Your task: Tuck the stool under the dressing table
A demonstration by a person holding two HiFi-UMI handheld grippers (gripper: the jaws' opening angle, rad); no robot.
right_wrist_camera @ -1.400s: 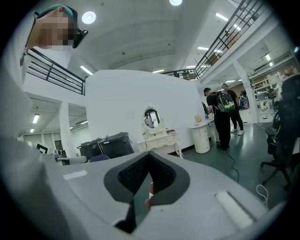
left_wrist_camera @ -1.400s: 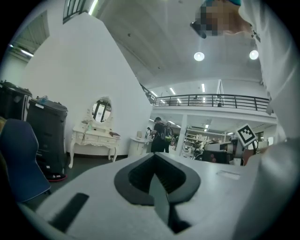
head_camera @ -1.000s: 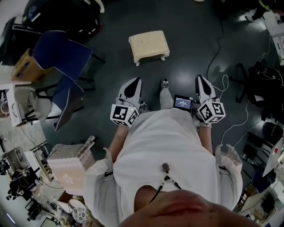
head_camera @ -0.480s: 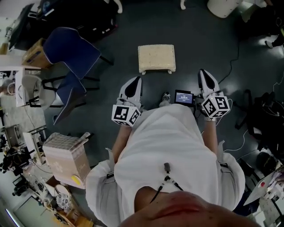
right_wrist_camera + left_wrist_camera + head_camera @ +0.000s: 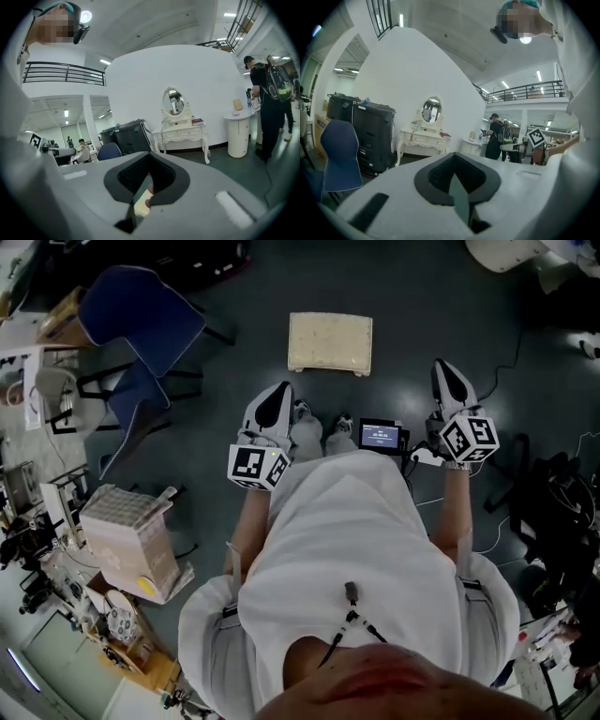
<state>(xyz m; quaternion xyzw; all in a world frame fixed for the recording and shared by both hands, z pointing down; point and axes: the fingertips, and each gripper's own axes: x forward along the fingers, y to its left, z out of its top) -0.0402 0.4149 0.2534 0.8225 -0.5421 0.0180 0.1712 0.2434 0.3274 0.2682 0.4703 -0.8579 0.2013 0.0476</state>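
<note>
On the left of the head view a blue chair (image 5: 141, 320) and a cardboard box (image 5: 131, 540) stand on the floor (image 5: 422, 296), clear of the route. The left gripper (image 5: 279, 390) is held level in front of the person, and its own view shows the jaws pressed together with nothing between them. Over its nose, the dressing table (image 5: 423, 138) with its oval mirror (image 5: 431, 110) stands against the white wall, well apart.

The stool (image 5: 330, 341) stands on the floor just ahead of the person's feet, between the lines of the two grippers, touching neither. It is not under the dressing table, and its cream top is square to the person.

The right gripper (image 5: 450, 369) is out to the stool's right, its jaws likewise together and holding nothing. A cream patch low in its own view is probably the stool's top. That view also shows the dressing table (image 5: 183, 133) facing the camera, with an open gap between its legs.

The step in hand looks like the approach to the stool. To do it well, spread both pairs of jaws before reaching the seat, take its left and right sides evenly, and keep it square. Aim it at the middle of the gap so that no leg catches.
</note>
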